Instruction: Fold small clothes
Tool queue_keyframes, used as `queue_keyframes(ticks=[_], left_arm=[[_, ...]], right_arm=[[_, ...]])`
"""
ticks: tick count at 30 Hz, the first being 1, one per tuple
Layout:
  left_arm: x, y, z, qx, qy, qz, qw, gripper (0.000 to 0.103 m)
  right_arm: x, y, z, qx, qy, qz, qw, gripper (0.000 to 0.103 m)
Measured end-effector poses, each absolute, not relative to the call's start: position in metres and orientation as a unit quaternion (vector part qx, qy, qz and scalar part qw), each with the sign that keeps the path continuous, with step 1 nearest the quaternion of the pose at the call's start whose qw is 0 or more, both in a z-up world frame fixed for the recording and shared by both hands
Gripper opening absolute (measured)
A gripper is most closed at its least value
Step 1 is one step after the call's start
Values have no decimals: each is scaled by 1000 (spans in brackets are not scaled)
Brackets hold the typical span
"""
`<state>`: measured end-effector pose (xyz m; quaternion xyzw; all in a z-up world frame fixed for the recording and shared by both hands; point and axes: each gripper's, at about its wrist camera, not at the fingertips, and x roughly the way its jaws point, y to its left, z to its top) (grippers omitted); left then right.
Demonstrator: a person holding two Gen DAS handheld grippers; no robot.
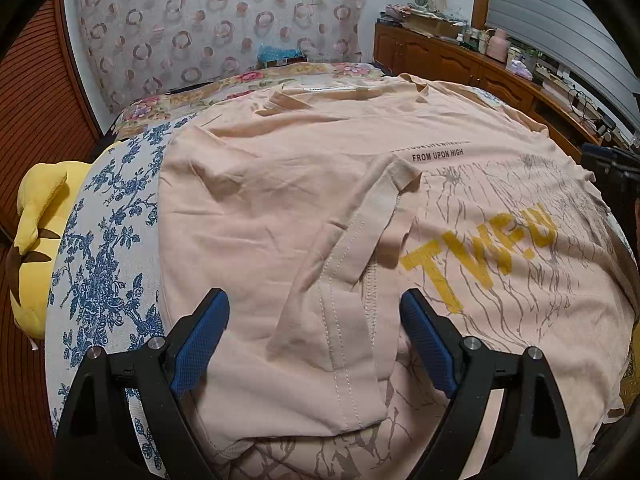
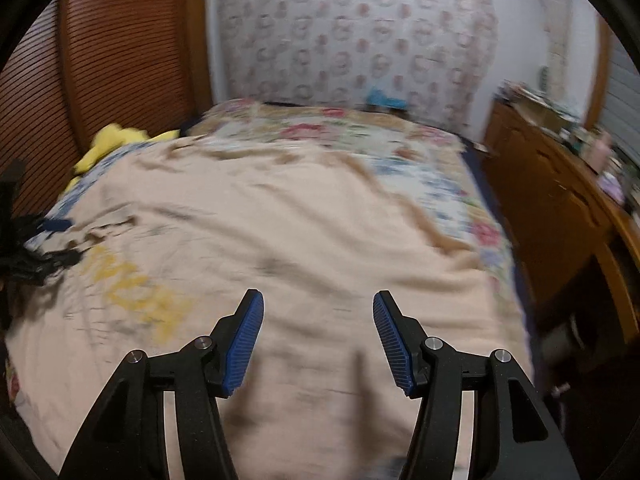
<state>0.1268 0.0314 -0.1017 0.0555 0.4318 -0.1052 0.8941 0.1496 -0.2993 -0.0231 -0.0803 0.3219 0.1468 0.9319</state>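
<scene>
A peach T-shirt [image 1: 280,184] with yellow letters and a grey branch print lies spread on the bed. One sleeve [image 1: 352,280] is folded inward over the body. My left gripper [image 1: 314,316] is open just above the shirt, its blue pads on either side of the folded sleeve, holding nothing. In the blurred right wrist view the same shirt [image 2: 304,232] covers the bed. My right gripper [image 2: 318,320] is open and empty above the shirt's right part.
The bed has a blue floral sheet [image 1: 100,264] and a flowered quilt [image 2: 360,132] at the far end. A yellow plush toy [image 1: 36,240] lies at the left edge. A wooden cabinet [image 1: 460,60] with clutter runs along the right side.
</scene>
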Motion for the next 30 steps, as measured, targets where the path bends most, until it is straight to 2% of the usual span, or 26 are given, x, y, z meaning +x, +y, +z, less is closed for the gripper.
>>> queue_keyframes(ticks=[12,22,30], left_arm=[[119,29,-93,52,408,-99,906,88],[104,7,-53,10,328,-117,937,88],[108,-12,-42,10,314,-116,942,88]], right_arm=[[156,-419,-51,-33,363,53,930,59],[163,-438,-51,11,378,84,922,59],[167,-436,-58,22,384,93,918,56]])
